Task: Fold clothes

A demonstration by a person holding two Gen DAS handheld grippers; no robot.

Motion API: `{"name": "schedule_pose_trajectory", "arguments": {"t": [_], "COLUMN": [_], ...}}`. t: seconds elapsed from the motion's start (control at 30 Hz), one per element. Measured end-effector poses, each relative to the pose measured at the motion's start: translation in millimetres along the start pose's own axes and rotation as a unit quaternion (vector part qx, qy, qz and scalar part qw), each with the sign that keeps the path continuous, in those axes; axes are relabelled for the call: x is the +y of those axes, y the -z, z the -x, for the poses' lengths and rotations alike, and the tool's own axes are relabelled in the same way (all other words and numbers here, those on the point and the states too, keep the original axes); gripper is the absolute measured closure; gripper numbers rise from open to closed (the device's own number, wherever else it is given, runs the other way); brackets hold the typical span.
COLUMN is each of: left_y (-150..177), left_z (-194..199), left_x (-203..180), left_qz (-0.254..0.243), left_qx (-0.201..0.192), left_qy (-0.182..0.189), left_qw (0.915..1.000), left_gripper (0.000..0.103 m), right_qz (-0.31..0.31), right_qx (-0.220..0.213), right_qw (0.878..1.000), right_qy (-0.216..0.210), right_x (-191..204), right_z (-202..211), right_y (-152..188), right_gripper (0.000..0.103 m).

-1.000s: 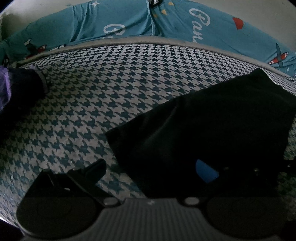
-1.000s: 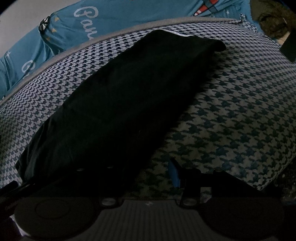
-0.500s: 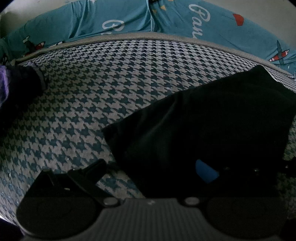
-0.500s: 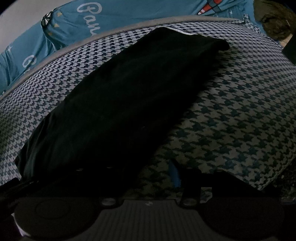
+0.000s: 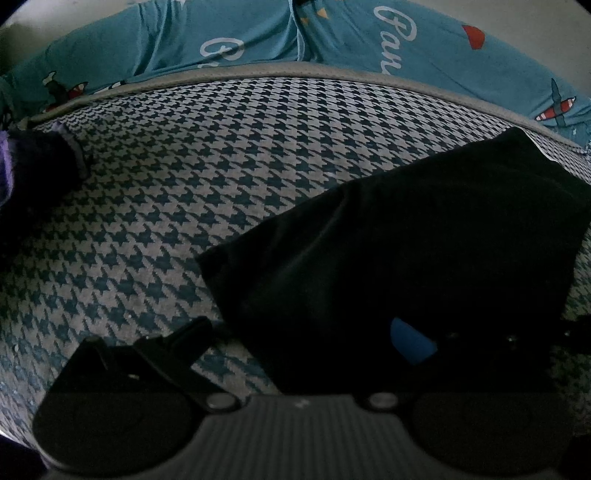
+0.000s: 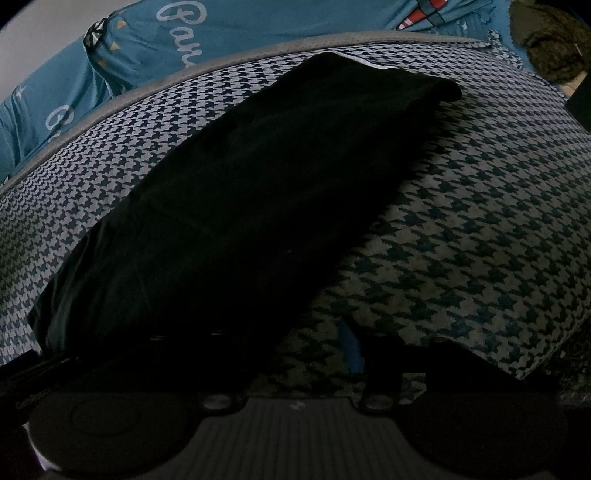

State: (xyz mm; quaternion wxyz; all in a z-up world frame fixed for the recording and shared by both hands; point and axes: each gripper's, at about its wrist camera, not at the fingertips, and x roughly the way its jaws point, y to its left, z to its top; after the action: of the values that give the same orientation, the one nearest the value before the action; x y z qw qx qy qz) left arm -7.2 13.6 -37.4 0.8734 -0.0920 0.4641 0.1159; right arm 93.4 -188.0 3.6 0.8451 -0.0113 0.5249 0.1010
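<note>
Both of my grippers sit low over a black garment [image 5: 424,251] that lies on a houndstooth-patterned surface [image 5: 192,192]. On my left gripper [image 5: 306,332], the fingers are spread wide: the left finger [image 5: 177,339] rests over bare houndstooth just beside the garment's near corner, while the right finger with its blue pad [image 5: 410,341] sits against the black cloth. Nothing is pinched between them.

My right gripper [image 6: 280,339] is harder to read. Its right finger, with a blue pad [image 6: 351,350], shows over the patterned surface just beside the garment's edge, but the left finger is lost in the dark cloth, so I cannot tell whether this gripper is clamped or released.

In the right wrist view the black garment [image 6: 258,192] runs as a long strip from the near left up to the far right, where a thin white edge [image 6: 373,65] shows at its far end.

Outward from the garment, a grey piped edge [image 5: 332,70] borders the houndstooth surface. Beyond it lies teal bedding [image 5: 258,33] printed with white script and small red aeroplanes. At the far left in the left wrist view sits a dark bundle with purple trim [image 5: 37,166]. At the top right in the right wrist view is a dark furry item [image 6: 546,44].
</note>
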Motion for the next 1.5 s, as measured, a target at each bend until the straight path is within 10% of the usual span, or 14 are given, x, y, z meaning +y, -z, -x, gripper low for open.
{"name": "schedule_pose_trajectory", "arguments": {"t": [1.5], "left_y": [3], "left_z": [-1], "left_x": [29], "left_qz": [0.027], "left_qx": [-0.016], "left_qy": [-0.054], "left_qw": [0.998], "left_gripper": [0.0], "right_qz": [0.044], "right_qx": [-0.022], "right_qw": [0.999], "right_qy": [0.017], "right_x": [7], "right_z": [0], "right_y": [6], "right_gripper": [0.049]}}
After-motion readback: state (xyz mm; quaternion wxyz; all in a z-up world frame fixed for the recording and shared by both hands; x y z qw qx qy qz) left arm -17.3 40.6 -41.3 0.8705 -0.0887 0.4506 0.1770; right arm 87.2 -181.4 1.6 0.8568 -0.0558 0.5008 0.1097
